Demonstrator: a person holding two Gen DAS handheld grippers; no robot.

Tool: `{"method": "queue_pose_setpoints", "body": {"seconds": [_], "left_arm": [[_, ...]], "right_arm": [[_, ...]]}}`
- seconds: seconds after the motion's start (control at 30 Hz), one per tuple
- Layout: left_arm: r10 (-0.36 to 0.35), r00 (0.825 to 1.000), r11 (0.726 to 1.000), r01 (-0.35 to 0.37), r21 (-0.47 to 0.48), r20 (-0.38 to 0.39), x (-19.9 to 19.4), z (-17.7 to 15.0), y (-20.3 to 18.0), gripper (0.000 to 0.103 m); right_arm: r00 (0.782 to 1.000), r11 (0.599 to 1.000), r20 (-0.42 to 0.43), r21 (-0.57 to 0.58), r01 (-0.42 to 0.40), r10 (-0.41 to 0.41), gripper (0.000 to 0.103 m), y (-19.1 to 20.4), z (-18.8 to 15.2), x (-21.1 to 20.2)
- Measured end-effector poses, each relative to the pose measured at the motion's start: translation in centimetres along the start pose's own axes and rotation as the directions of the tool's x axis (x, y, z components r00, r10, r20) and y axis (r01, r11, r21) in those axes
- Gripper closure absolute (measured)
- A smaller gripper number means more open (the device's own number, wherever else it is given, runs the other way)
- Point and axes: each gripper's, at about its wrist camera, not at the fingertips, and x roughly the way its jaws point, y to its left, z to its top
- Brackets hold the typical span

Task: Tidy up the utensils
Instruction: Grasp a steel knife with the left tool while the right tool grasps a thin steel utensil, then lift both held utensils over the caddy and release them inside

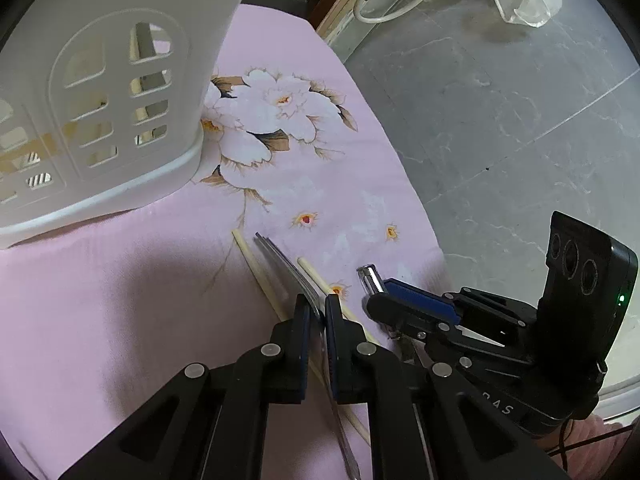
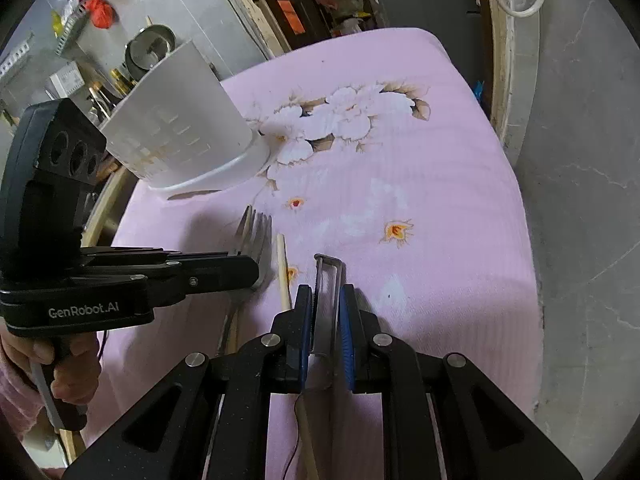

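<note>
A steel fork lies over two wooden chopsticks on the pink flowered cloth. My left gripper is shut on the fork's neck, tines pointing away toward the white slotted utensil holder. In the right wrist view the left gripper comes in from the left over the fork. My right gripper is shut on a metal peeler, whose head sticks out past the fingertips. One chopstick lies just left of it. The holder stands at the cloth's far left.
The cloth's right edge drops off to a grey marbled floor. A person's hand holds the left gripper's handle. Shelves with pots and clutter stand behind the holder. White tubing lies on the floor.
</note>
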Motion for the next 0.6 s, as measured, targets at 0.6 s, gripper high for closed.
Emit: {"method": "queue_pose_setpoints", "body": {"seconds": [0.6], "left_arm": [[-0.041, 0.976, 0.995, 0.02, 0.099, 0.213, -5.0, -2.9, -0.4, 0.098]], "right_arm": [[0.973, 1.0, 0.231, -0.008, 0.008, -0.006, 0.092, 2.1, -0.9, -5.1]]}}
